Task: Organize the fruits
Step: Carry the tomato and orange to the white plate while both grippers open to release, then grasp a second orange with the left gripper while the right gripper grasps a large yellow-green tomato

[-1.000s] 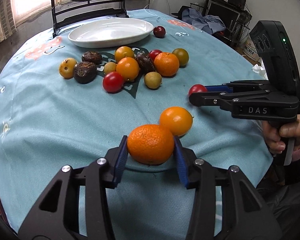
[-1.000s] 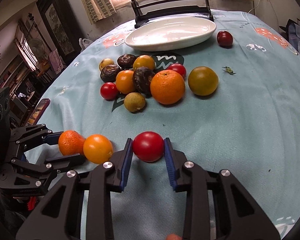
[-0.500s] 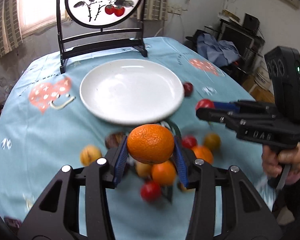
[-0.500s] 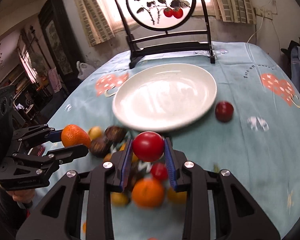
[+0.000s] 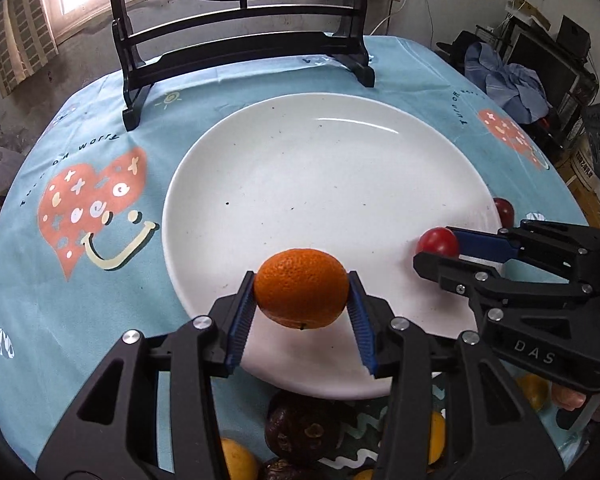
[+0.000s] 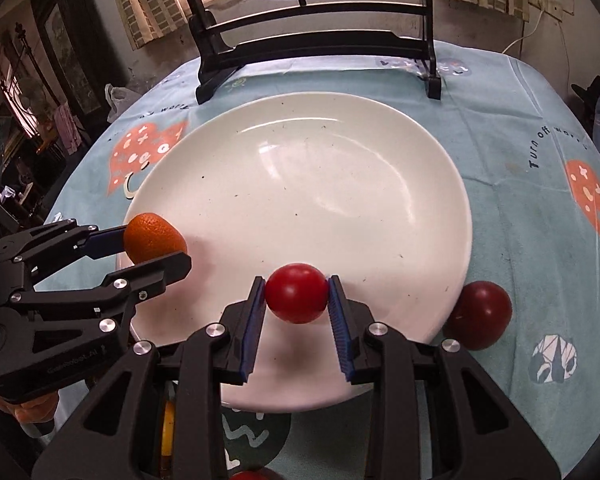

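Fruit is over the plate now: your left gripper has the orange above the near rim, and your right gripper has the tomato over the near right part. Both sets of jaws have just been opening, with the fruit between the pads, barely held. Lower before you let go fully, so neither rolls off. Keep the tomato away from the dark red fruit touching the right rim.
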